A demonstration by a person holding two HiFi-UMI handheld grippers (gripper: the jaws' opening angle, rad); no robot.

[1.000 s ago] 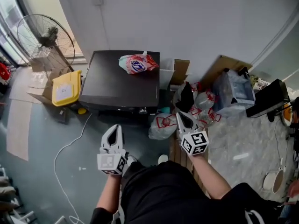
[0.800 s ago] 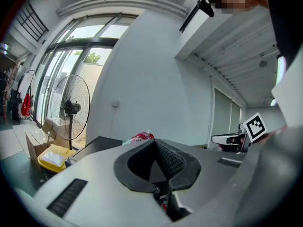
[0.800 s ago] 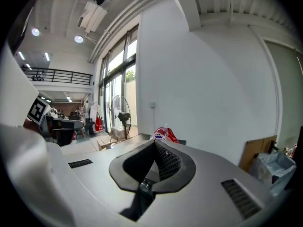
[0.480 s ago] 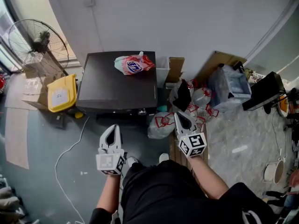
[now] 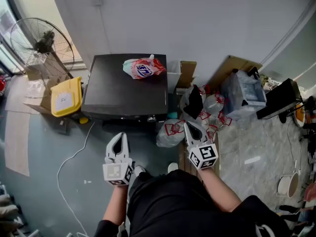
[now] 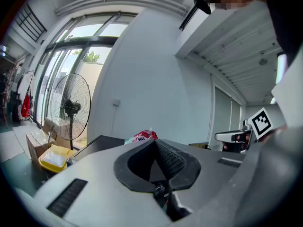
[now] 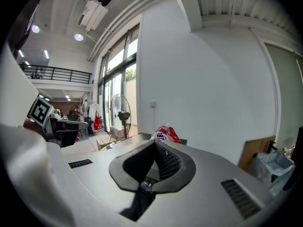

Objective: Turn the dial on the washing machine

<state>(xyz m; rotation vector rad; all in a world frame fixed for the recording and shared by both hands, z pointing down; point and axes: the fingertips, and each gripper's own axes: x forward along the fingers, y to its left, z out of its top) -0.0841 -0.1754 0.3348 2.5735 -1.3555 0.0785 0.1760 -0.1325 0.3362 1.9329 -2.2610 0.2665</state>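
Observation:
A black washing machine [image 5: 123, 90] stands against the white wall, its lid shut. A small round dial [image 5: 151, 118] sits on its front edge near the right corner. A red and white detergent bag [image 5: 144, 67] lies on the lid. My left gripper [image 5: 120, 137] is shut and empty, short of the machine's front. My right gripper [image 5: 189, 126] is also shut and empty, to the right of the dial and apart from it. The left gripper view shows the bag [image 6: 143, 136] just past its shut jaws. In the right gripper view the bag [image 7: 165, 134] also lies beyond the shut jaws.
A standing fan [image 5: 42, 41] and a yellow-lidded bin [image 5: 65, 97] are left of the machine. Plastic bags [image 5: 172, 131], cardboard boxes [image 5: 187, 73] and a clear crate [image 5: 242, 95] crowd its right side. A white cable [image 5: 69, 162] trails over the floor.
The head view has shifted a little. Both grippers keep their places in front of the machine and stay shut.

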